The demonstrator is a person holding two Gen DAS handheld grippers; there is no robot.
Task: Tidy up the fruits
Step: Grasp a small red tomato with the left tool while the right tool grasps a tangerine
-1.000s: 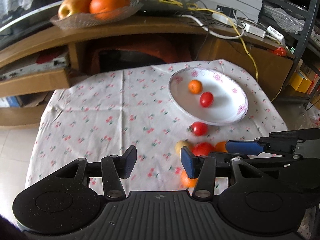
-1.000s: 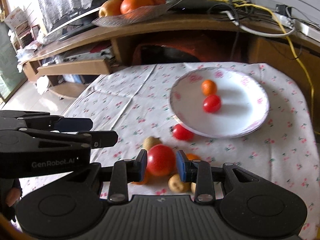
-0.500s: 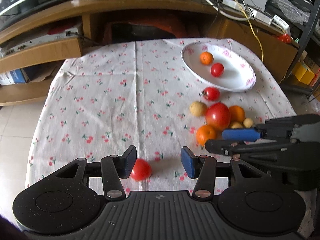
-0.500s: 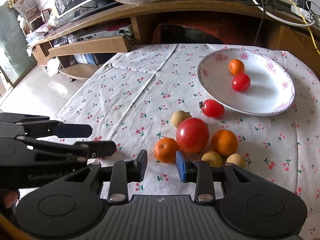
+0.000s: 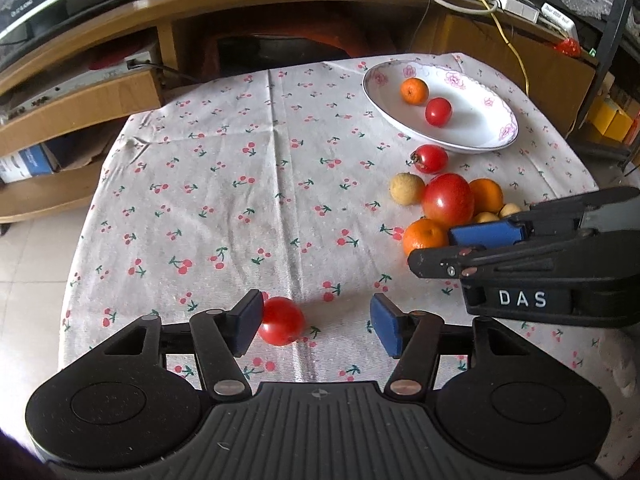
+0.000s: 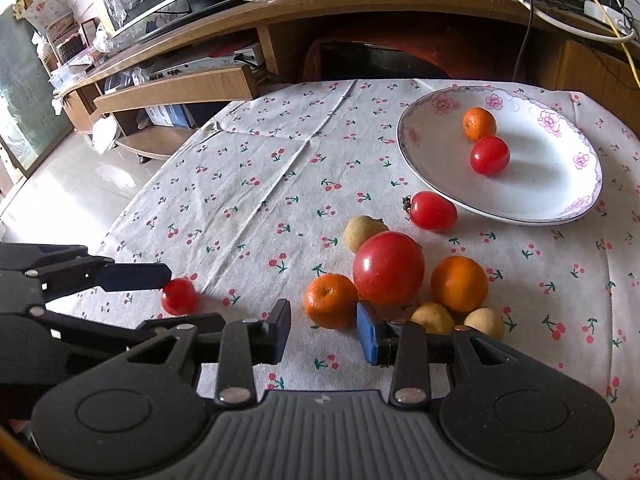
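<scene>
- Presently the left gripper (image 5: 316, 322) stands wide open at the table's near edge; a small red tomato (image 5: 281, 321) sits between its jaws, touching or just beside the left pad (image 5: 248, 320), well clear of the other. Nothing is held.
- Right gripper (image 6: 325, 330) also open and empty, low over the cloth, its jaws just short of a mandarin (image 6: 331, 300).
- Risk: closing the left jaws off-centre would likely nudge the tomato sideways; smooth, round and glossy, it could roll along the cloth toward the near edge and drop.
- Risk: the heap at the table's right side is packed tight. The big tomato (image 6: 389, 267), an orange (image 6: 459, 284) and small tan fruits (image 6: 434, 317) touch the mandarin or one another, so taking one may set the rest rolling.
- Risk: the two tools stand close; a reach across could knock them together.
- Plate (image 6: 560, 208) toward the far right corner: white glazed ceramic, pink flowers on the rim, shallow. It holds a small mandarin (image 6: 479, 123) and a cherry tomato (image 6: 489, 155); another stemmed tomato (image 6: 433, 211) lies just outside its rim.
- Tablecloth (image 5: 240, 184): woven, cherry print, creased; some grip, I judge, though not enough to stop a rolling fruit.
- Mandarin skins dimpled and matt; tan fruits dull, roughish.
</scene>
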